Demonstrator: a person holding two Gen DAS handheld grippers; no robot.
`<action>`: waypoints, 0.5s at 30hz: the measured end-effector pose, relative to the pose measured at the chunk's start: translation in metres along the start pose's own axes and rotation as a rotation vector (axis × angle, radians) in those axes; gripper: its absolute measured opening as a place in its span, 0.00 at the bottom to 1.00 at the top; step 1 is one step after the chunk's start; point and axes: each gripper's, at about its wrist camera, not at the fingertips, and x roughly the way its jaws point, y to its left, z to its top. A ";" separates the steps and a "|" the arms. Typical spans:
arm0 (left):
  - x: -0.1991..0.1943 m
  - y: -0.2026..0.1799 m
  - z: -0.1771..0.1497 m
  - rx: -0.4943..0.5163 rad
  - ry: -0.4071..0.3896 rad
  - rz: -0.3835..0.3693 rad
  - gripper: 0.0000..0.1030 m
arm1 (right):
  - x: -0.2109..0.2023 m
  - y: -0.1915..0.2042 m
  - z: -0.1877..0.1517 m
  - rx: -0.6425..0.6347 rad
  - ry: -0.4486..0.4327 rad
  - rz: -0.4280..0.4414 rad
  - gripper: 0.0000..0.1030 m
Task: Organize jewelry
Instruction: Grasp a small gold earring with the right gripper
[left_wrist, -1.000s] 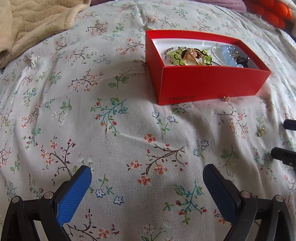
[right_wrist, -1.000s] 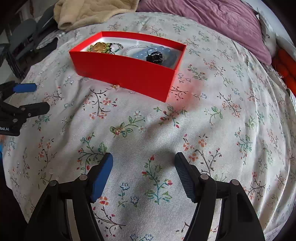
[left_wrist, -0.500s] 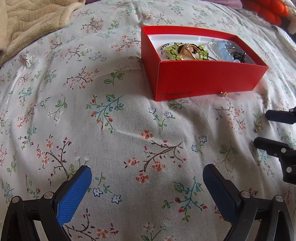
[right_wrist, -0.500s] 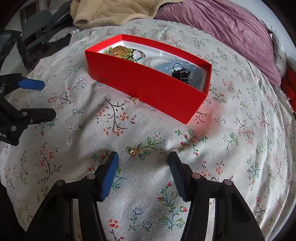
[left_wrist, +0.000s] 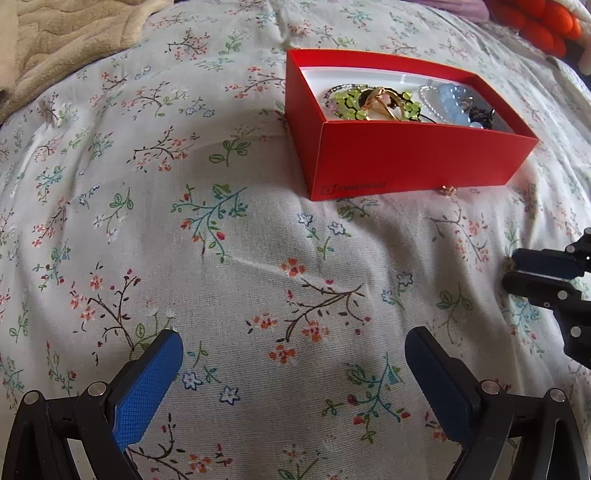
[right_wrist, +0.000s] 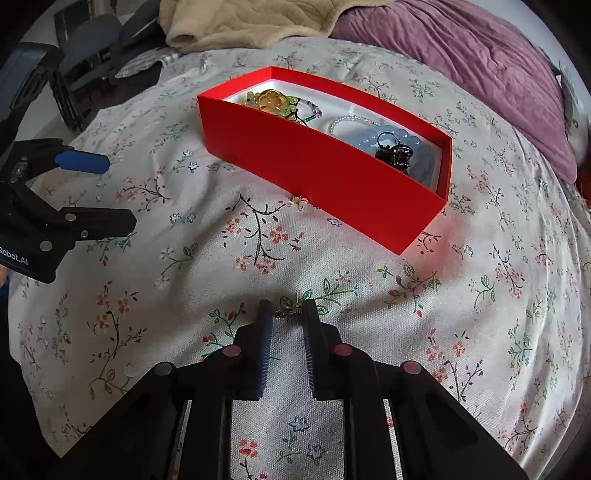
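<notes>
right tongs (right_wrist: 287, 314) around earring (right_wrist: 286, 309) (left wide)

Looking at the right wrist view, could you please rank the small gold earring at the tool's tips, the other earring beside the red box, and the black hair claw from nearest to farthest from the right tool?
1. Gold earring, between the right tool's tips.
2. Second earring, on the bedspread against the red box's near wall.
3. Black hair claw, inside the box, toward its right end.
</notes>
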 end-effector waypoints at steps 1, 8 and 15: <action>0.000 -0.001 0.000 0.001 0.000 0.000 0.96 | 0.000 0.001 0.000 -0.001 0.001 0.003 0.11; -0.002 -0.008 0.004 0.006 -0.014 -0.030 0.96 | -0.005 -0.001 0.002 0.018 -0.006 0.004 0.11; -0.007 -0.024 0.015 0.026 -0.083 -0.127 0.87 | -0.021 -0.017 0.001 0.068 -0.038 -0.005 0.11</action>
